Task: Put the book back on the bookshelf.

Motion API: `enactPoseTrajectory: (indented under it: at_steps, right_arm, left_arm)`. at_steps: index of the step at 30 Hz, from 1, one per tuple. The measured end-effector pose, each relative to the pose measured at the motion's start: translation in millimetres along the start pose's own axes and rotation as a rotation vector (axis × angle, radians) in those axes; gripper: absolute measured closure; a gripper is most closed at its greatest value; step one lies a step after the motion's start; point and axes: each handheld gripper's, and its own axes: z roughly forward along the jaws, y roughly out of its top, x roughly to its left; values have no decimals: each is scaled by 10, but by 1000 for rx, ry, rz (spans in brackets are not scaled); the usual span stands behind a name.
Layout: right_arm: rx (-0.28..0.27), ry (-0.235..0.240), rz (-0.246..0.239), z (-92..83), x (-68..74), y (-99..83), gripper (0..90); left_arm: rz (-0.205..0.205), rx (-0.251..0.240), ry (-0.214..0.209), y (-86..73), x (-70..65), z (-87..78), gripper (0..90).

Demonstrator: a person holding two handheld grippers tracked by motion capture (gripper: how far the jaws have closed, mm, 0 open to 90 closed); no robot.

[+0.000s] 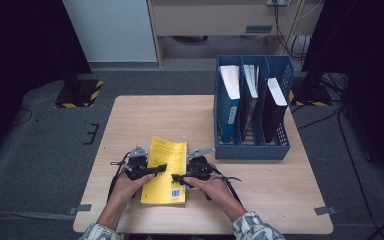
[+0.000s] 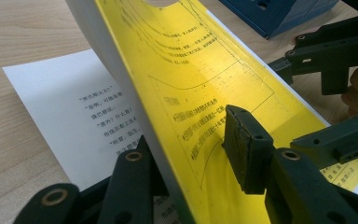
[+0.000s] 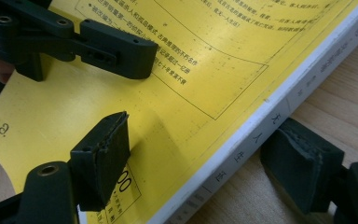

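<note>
I am working both hands in from the near edge of the table [image 1: 130,107], forearms angled inward toward the yellow book [image 1: 166,170] lying near the front, left of the blue file rack [image 1: 252,107]. My left gripper [image 1: 152,170] is lifting the cover; one jaw sits under it, the other above, not visibly pressing. My right gripper [image 1: 180,177] is straddling the spine edge, jaws apart and clear of it.

Yellow book [image 1: 165,170] flat on table, front edge; cover lifted.
</note>
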Motion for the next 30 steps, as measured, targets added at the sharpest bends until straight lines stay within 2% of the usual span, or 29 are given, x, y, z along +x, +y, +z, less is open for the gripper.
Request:
enactPoseTrajectory:
  at_steps: [2,7,12,14,17,20,22,25,27,28,30]
  right_arm:
    - [4,-13,-12,15,14,9,239]
    - [-6,-31,-12,22,39,-7,244]
    - [-15,-40,-25,30,49,-19,255]
    - [-15,-36,-32,34,47,-18,255]
    - [-13,-33,-31,36,48,-16,255]
    - [-10,-29,-25,33,47,-13,255]
    - [-10,-21,-19,34,39,-8,257]
    - [4,-20,-14,36,38,17,256]
    - [9,-12,-18,38,21,31,254]
    - [9,-4,-1,37,16,37,254]
    - [16,10,1,38,-6,51,255]
  left_arm:
    - [23,14,20,10,-19,12,518]
    - [20,32,37,3,-3,-4,408]
    - [15,45,48,-12,27,-40,368]
    - [26,55,50,-10,29,-51,370]
    - [77,60,70,16,-10,-65,412]
    - [74,49,72,15,-13,-65,471]
    - [58,43,58,5,3,-44,494]
    - [37,38,47,4,7,-13,518]
    - [43,37,44,6,9,7,522]
    - [33,34,37,4,9,18,525]
    - [29,29,32,0,21,29,525]
